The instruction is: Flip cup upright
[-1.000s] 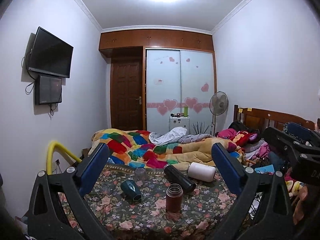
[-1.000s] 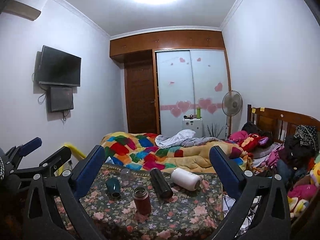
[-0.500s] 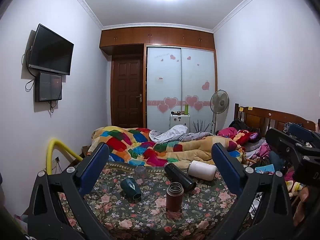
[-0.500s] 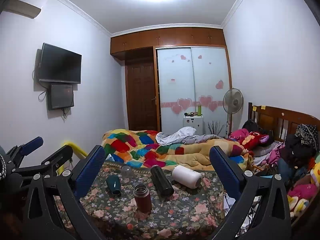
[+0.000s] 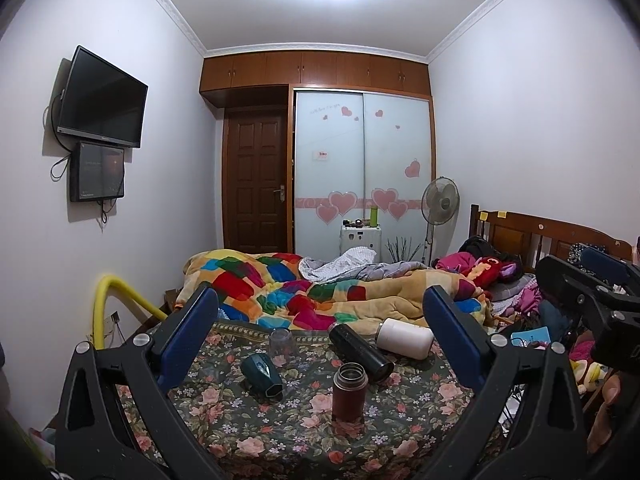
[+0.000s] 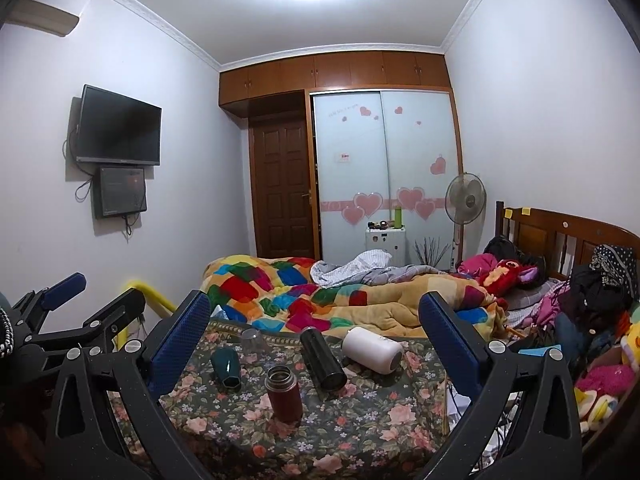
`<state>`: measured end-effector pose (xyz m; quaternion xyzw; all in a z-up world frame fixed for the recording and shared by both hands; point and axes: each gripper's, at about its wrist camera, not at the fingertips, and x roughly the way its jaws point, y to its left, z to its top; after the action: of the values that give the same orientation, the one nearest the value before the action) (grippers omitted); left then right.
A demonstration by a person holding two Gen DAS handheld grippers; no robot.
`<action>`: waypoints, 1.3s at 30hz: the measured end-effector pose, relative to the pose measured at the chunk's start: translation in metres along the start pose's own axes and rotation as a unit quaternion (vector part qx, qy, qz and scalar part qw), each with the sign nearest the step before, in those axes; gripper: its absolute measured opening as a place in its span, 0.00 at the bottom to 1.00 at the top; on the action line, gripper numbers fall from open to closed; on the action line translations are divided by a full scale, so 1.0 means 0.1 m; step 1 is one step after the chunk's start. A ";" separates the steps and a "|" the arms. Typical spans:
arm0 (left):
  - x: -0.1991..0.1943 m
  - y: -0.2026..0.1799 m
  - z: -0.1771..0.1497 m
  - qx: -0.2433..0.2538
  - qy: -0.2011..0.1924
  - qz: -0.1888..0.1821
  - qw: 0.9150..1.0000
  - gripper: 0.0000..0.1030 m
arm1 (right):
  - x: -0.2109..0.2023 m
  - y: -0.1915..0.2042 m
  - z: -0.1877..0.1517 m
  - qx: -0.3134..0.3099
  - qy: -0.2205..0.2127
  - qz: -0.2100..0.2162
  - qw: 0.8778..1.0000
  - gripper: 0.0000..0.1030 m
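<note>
I was at the approach, both hand-held grippers, left (image 5: 318, 332) and right (image 6: 314, 330), spread and empty; next, reaching the fallen teal cup (image 5: 262, 372).

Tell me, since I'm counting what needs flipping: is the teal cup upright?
No, tipped: the teal cup lies on its side on the floral cloth.

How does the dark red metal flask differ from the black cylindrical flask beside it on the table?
The dark red metal flask stands upright, mouth up; the black cylindrical flask lies on its side, open end toward the camera. The red one looks shorter and has a narrowed neck; the black one is straight-sided. Both rest uncapped on the floral tablecloth.
</note>
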<state>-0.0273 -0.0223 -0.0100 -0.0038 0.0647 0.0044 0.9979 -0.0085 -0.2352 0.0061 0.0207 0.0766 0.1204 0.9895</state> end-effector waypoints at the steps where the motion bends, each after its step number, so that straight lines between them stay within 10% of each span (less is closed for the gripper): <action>1: 0.00 0.00 0.00 0.000 0.000 0.000 1.000 1.00 | 0.00 0.00 -0.01 0.000 0.000 0.001 1.000 1.00; 39: 0.09 0.05 -0.02 -0.024 0.019 -0.012 0.999 1.00 | 0.00 0.02 0.01 0.000 0.002 0.001 1.000 1.00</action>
<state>-0.0191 -0.0178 -0.0127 -0.0286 0.0832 -0.0057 0.9961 -0.0091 -0.2329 0.0070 0.0203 0.0790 0.1214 0.9892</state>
